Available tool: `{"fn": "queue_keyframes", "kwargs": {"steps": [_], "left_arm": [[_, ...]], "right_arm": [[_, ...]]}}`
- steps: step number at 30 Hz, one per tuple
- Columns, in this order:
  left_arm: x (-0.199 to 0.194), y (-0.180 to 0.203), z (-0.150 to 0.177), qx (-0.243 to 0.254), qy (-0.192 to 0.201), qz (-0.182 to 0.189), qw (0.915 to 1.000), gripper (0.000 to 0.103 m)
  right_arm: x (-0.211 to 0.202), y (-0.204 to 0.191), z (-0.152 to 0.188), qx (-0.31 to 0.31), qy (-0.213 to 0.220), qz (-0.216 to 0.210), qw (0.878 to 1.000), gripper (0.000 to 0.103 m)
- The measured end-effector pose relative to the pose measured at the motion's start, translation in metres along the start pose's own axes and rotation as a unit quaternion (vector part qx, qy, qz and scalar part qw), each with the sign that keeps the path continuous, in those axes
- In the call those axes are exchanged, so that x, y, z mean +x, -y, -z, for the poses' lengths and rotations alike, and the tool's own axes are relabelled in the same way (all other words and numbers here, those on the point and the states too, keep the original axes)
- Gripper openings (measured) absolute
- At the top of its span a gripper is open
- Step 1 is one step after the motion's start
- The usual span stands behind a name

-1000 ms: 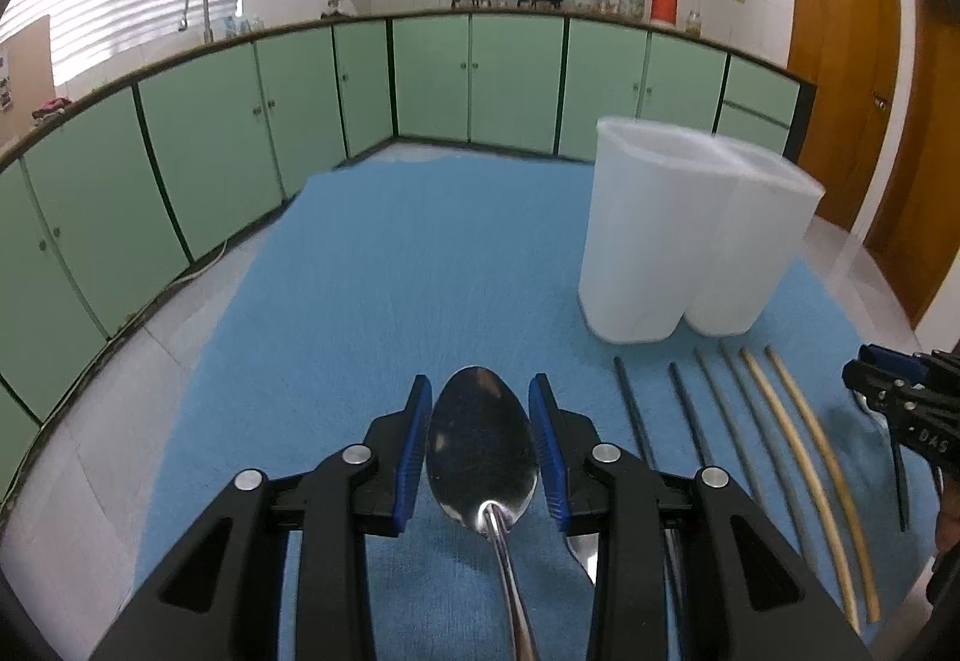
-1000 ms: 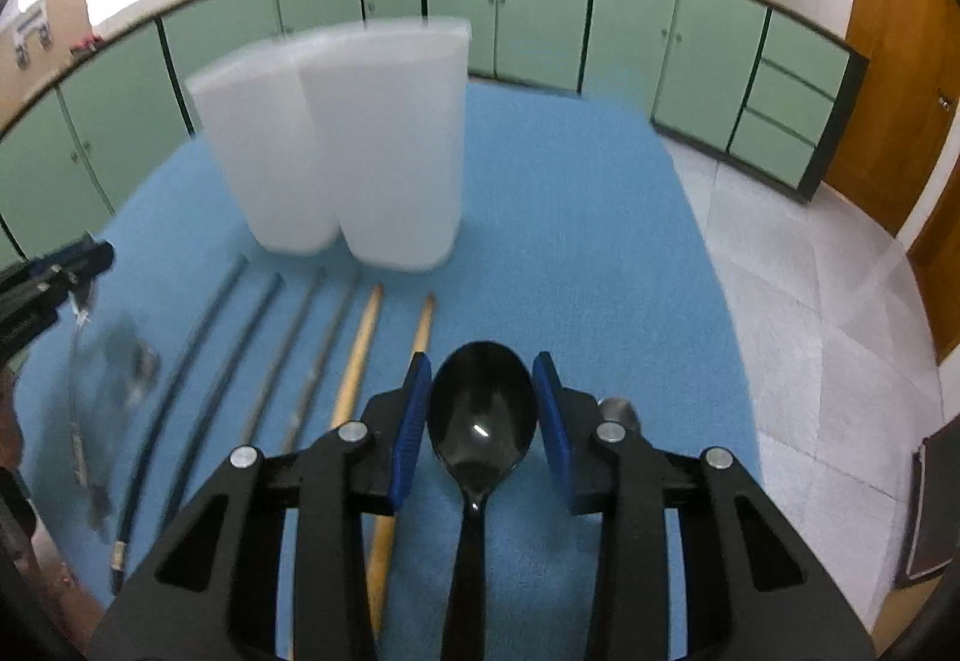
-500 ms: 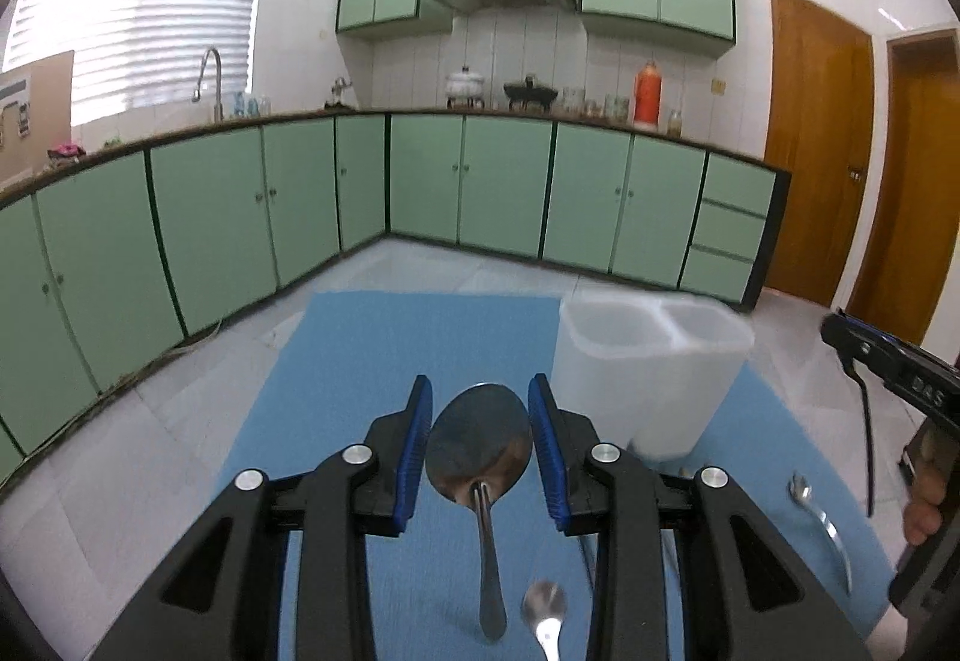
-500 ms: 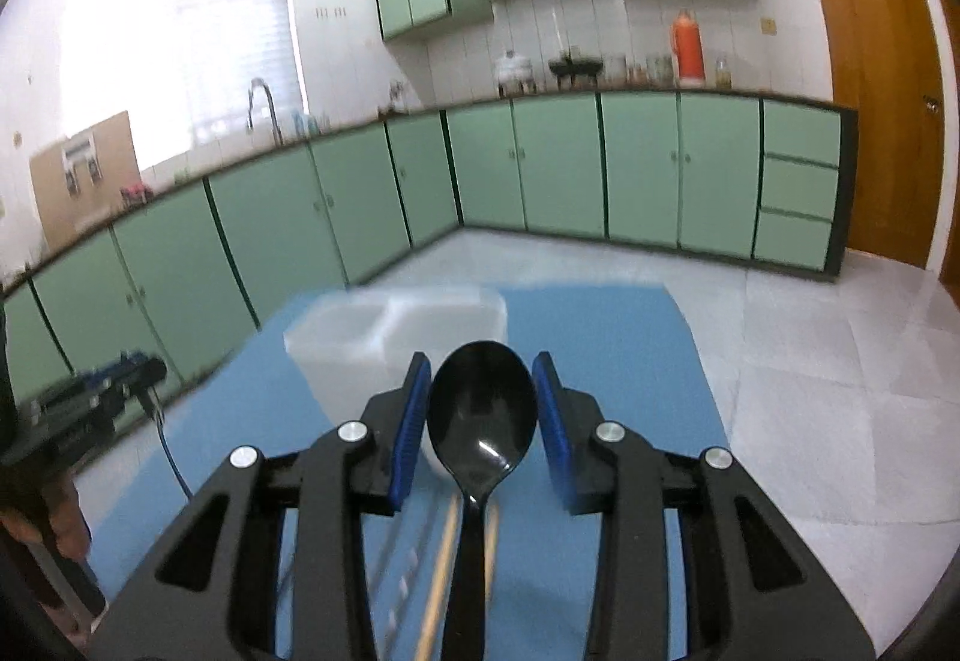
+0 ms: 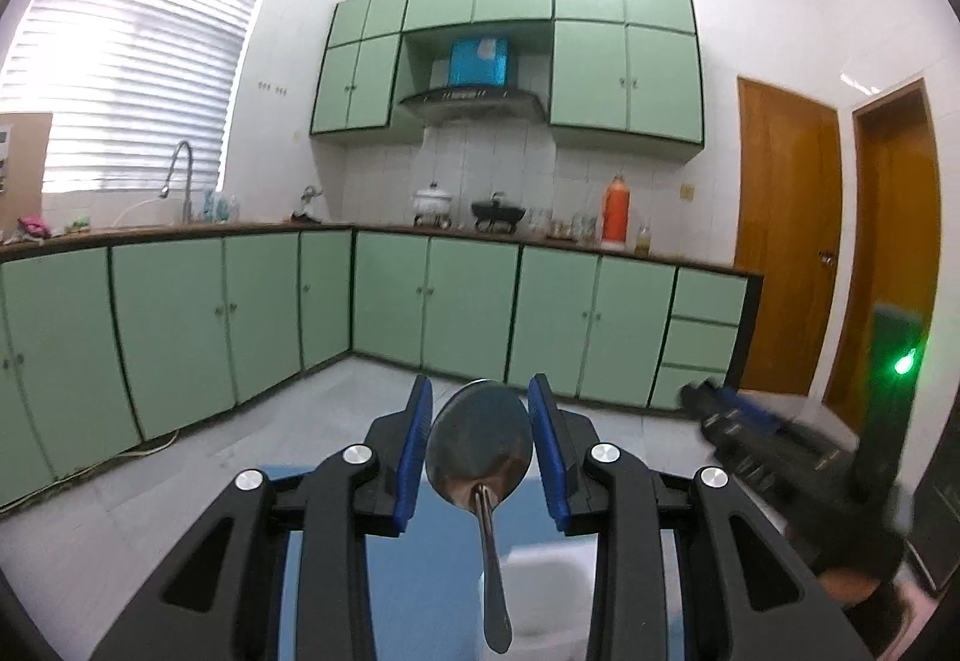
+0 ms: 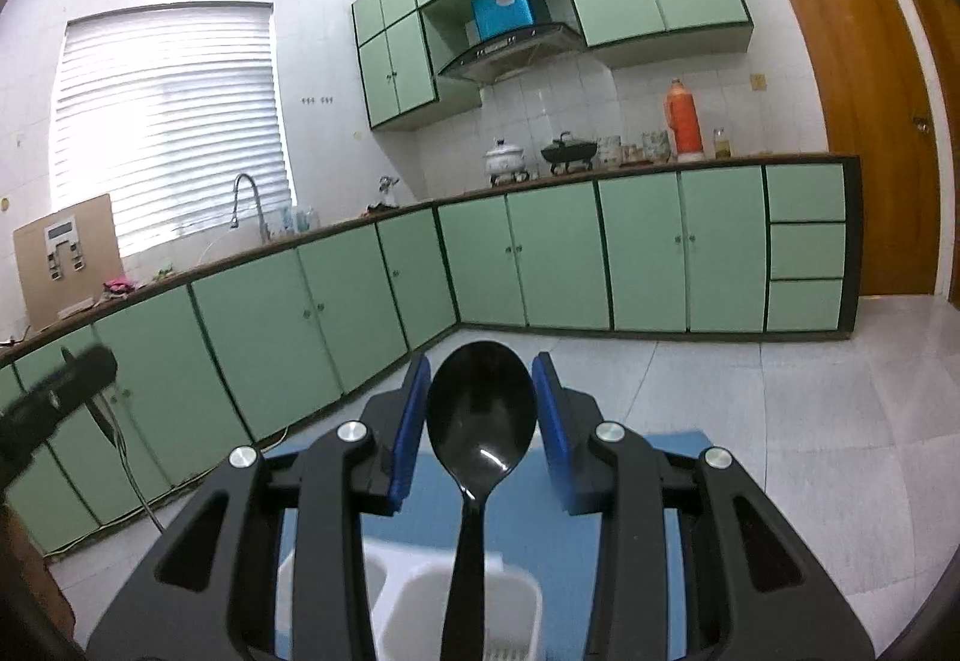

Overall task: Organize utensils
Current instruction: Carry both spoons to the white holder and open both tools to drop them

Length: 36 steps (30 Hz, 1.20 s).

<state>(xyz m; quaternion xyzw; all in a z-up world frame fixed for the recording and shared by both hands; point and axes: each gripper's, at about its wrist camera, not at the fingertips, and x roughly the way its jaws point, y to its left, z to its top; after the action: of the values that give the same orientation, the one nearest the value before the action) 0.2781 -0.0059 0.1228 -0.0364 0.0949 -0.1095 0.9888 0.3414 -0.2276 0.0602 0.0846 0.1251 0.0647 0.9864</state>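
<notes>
Two spoons are up in the air, one in each gripper. With the white holder as our landmark: the right gripper has its blue pads closed partway around the bowl of a black spoon, whose handle hangs straight down over the holder's right-hand compartment, tip just above the rim. Over on the other side, the left gripper clamps a silver spoon by its bowl in the same narrow grip, handle dangling above the holder. Beneath the holder lies the blue mat. Beyond the holder, green cabinets run along the wall. Right of the holder in the left view, the right gripper shows blurred.
</notes>
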Motion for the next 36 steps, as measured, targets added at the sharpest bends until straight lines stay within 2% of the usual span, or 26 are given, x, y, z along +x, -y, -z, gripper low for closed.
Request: {"fn": "queue_keyframes", "kwargs": {"steps": [5,9,16,22,24,26,29,34,36], "left_arm": [[0.037,0.015,0.009,0.009,0.002,0.007,0.9999,0.033],[0.060,0.018,0.034,0.016,-0.024,0.011,0.9995,0.033],[0.068,0.015,0.069,0.027,-0.064,0.006,0.9976,0.033],[0.061,0.010,0.082,0.018,-0.084,0.005,0.9963,0.033],[0.056,0.007,0.084,0.015,-0.087,0.004,0.9961,0.037],[0.053,0.006,0.084,0.009,-0.088,0.004,0.9961,0.047],[0.038,0.002,0.084,0.001,-0.086,0.005,0.9963,0.056],[0.007,-0.007,0.086,-0.004,-0.094,-0.010,0.9955,0.076],[-0.009,-0.012,0.092,-0.005,-0.104,-0.015,0.9944,0.084]], "right_arm": [[0.033,0.002,0.014,-0.003,-0.019,0.013,1.000,0.034],[0.038,0.004,0.037,-0.008,-0.036,0.020,0.999,0.034],[0.034,0.007,0.067,0.024,-0.073,0.001,0.997,0.034],[0.023,-0.001,0.077,0.018,-0.087,-0.009,0.996,0.035],[0.018,-0.002,0.079,0.018,-0.088,-0.012,0.996,0.040],[0.012,-0.001,0.077,0.020,-0.087,-0.012,0.996,0.046],[-0.004,0.001,0.076,0.025,-0.082,-0.011,0.996,0.055],[-0.042,0.008,0.075,0.038,-0.073,0.007,0.997,0.083],[-0.059,0.010,0.077,0.036,-0.070,0.019,0.997,0.089]]}}
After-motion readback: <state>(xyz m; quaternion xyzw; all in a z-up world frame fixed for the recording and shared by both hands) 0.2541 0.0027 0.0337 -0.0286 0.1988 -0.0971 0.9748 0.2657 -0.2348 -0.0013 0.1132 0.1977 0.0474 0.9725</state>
